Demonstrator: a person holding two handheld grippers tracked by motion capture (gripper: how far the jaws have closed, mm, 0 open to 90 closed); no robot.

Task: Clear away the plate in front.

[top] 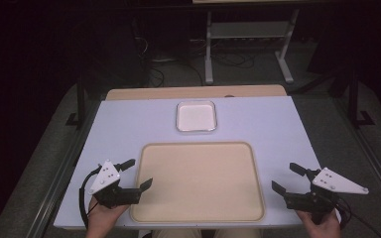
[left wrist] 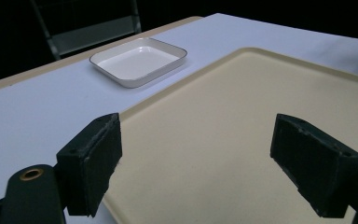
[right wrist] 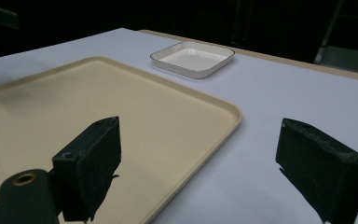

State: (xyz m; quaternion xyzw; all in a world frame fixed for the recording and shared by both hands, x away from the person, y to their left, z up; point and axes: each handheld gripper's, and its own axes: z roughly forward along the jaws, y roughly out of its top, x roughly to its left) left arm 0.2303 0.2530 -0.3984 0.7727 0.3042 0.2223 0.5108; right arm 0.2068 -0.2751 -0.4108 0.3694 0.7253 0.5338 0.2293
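At the left of the high view, the left hand-held gripper (top: 138, 173) hangs low at the near-left corner of the large, cream-coloured rectangular plastic tray (top: 198, 181). Its jaws stand wide apart with nothing between them, one reaching over the tray's left rim, the other over the pale lilac-white counter (top: 129, 124) just outside it. In the left gripper view the left hand-held gripper (left wrist: 196, 168) looks across the bare tray (left wrist: 242, 140) towards the small, white, shallow square dish with a thin dark rim (left wrist: 139, 60).

The tray lies at the middle of the counter's near half, bare. The dish (top: 196, 116) sits beyond its far edge, apart from it and also bare.

At the right, the right hand-held gripper (top: 288, 177) hovers just outside the tray's right rim, over the counter, jaws likewise well apart and holding nothing. In its own view, the right hand-held gripper (right wrist: 198, 172) straddles the tray's corner (right wrist: 121, 140), with the dish (right wrist: 193, 58) farther off.

As a judgement: if the tray is to be lifted by both rims, the risk is an uneven pinch. The rim looks low and smooth, so a jaw closing above it could slide off, or one side could rise first and tip the tray. A push instead of a grip could shove the tray into the dish.
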